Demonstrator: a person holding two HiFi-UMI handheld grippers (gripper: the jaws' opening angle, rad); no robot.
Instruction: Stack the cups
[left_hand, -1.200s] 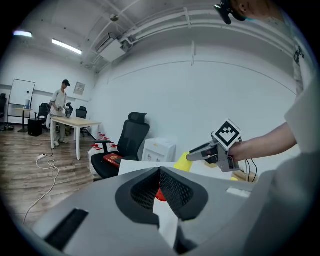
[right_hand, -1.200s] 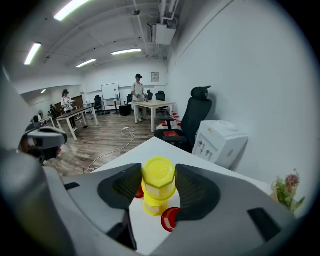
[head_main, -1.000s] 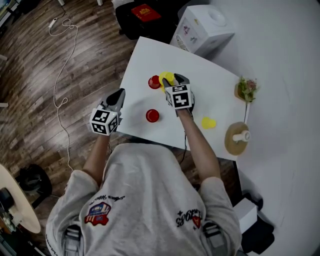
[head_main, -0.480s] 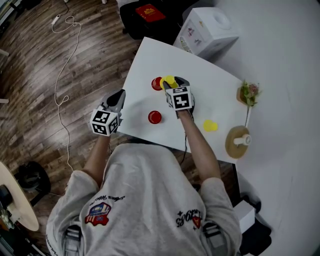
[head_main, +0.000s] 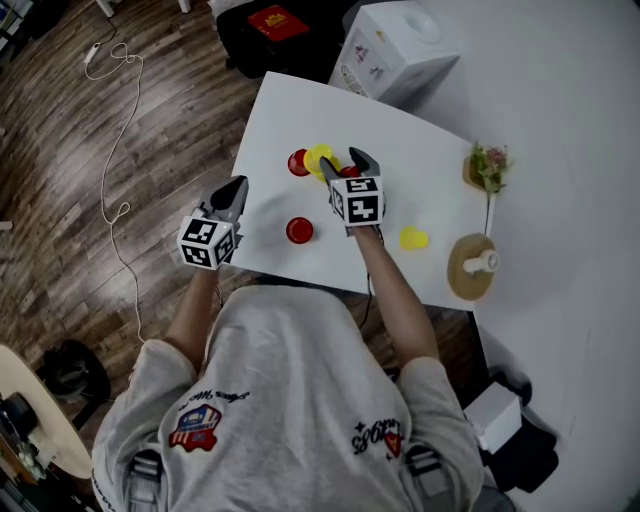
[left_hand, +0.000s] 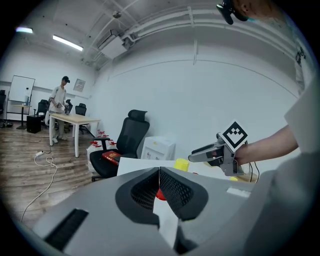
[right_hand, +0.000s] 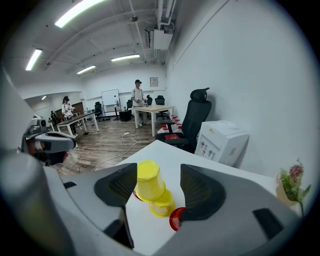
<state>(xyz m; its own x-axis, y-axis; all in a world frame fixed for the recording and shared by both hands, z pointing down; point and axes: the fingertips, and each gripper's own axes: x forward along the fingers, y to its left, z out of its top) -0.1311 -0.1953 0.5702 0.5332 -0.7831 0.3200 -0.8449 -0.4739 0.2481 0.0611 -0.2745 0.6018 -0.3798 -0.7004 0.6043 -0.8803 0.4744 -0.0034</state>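
The right gripper (head_main: 346, 163) hangs over the far part of the white table (head_main: 425, 185), pointing down and forward. Its jaws stand wide apart and have just been opening. Between them rises a stack of two yellow cups: the upper yellow cup (right_hand: 148, 179), mouth down and tilted, sits over the lower yellow cup (right_hand: 162, 206). The stack stands nearer the left jaw than the right one, and no pad presses on it, so the grip is released.

A first red cup (right_hand: 175, 219) stands on the table at the tip of the right jaw, partly hidden behind it. A second red cup (head_main: 298, 161) stands just beyond the stack, on the left-jaw side. A lone yellow cup (head_main: 413, 238) lies behind this gripper, to the right of the person's forearm.

The left gripper (head_main: 236, 190) hovers at the near left edge of the table, well apart from the right one. Its jaws are closed together with nothing between them. Straight ahead of its tips, a little way off, stands a third red cup (left_hand: 160, 194), and further along the same line shows the yellow stack beside the right gripper.
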